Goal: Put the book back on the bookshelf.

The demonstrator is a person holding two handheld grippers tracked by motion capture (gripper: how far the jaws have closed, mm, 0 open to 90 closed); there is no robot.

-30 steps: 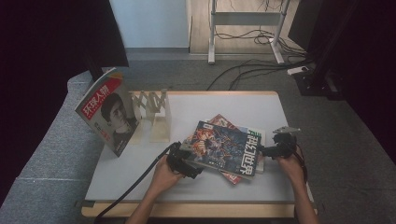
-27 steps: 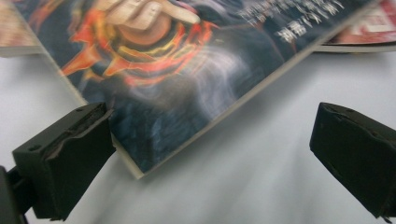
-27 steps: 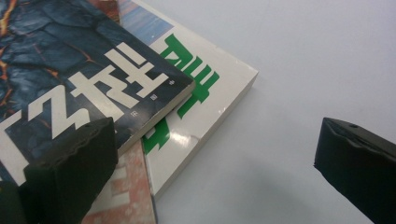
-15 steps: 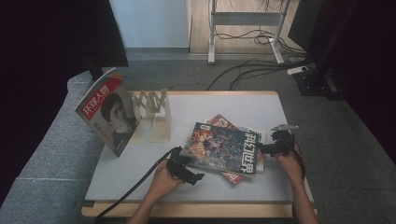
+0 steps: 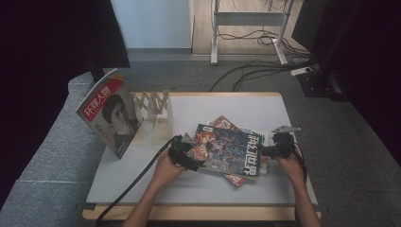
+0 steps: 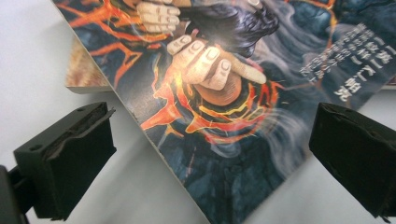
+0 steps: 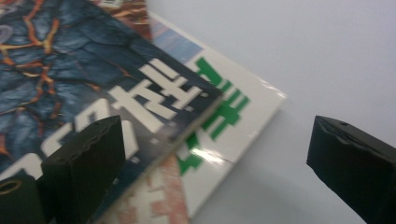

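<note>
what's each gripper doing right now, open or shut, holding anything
Left gripper: open, jaws wide on either side of the dark magazine corner, gripping nothing.
Right gripper: open at the magazine's other end, holding nothing.

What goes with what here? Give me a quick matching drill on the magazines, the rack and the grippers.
Things:
1. dark comic
2. portrait magazine
3. wooden rack
4. left gripper

States:
A. stands tilted at the table's left edge
B. jaws open, the comic's corner between them
C. lies on top of the flat pile
D. stands just right of the portrait magazine

Pairs: 1-C, 2-A, 3-D, 4-B
</note>
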